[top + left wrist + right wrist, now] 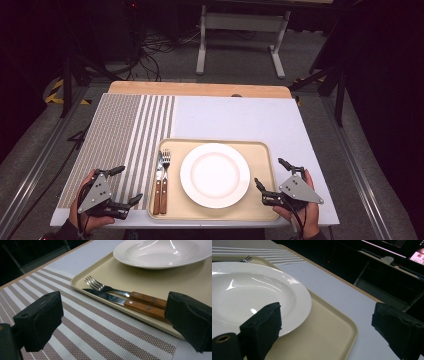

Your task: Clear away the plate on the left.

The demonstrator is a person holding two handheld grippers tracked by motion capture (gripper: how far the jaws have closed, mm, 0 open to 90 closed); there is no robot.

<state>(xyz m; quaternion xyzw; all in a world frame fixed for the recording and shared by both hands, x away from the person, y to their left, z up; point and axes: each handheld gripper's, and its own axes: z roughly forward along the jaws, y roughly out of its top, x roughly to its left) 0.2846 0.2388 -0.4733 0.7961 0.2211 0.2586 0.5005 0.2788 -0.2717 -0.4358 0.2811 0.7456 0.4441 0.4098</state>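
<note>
I see tray (255, 150) on counter (240, 115). Plate (215, 175) at tray centre, knife (158, 187) and fork (165, 182) side by side at tray's left edge. My left gripper (125, 185) spread wide left of tray, over striped mat (125, 130); right gripper (270, 172) spread wide at tray's right edge, gripping nothing.

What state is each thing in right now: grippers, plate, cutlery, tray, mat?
Left gripper: open, empty, over the placemat.
Right gripper: open, empty, at the tray's right edge.
Plate: upright, empty, on the tray.
Fork and knife: flat, side by side, left of the plate.
Placemat: flat, its right edge under the tray.
</note>
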